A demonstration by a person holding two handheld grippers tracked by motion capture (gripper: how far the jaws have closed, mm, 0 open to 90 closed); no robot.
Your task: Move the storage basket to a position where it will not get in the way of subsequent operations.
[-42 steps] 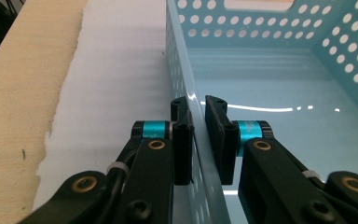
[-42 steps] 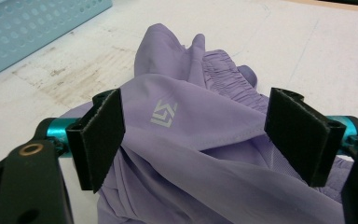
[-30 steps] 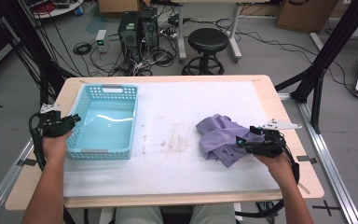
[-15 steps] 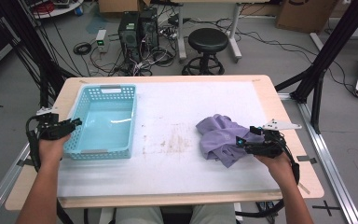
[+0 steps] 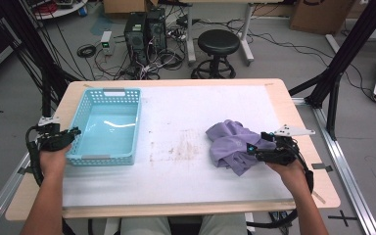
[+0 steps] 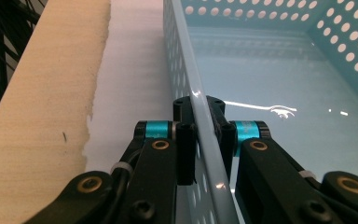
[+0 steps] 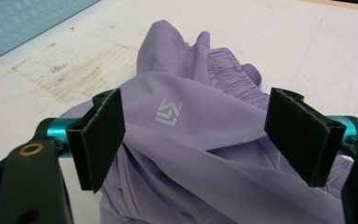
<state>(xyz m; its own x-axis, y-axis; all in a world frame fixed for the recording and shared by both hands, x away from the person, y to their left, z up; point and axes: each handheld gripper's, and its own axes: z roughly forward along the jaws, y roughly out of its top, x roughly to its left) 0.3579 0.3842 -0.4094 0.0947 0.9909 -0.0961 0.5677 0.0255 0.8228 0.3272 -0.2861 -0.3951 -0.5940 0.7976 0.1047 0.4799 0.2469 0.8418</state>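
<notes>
On the desk (image 5: 176, 176):
Cloth (image 5: 232, 144): crumpled lilac garment, pale logo.
Basket (image 5: 106, 125): turquoise, perforated.
Left tool (image 6: 199, 122): just closing, clamped on basket wall.
Right tool (image 7: 200, 140): level, jaws wide around cloth.

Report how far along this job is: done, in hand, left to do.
Done: the left hand-held gripper has just closed its jaws onto the side wall of the light blue perforated plastic basket, steadying it. In hand: the right hand-held gripper stands open around the crumpled lilac fabric garment on the white table mat, not yet gripping. Left: probably grasping the garment and moving it into the basket, which holds nothing so far.
</notes>
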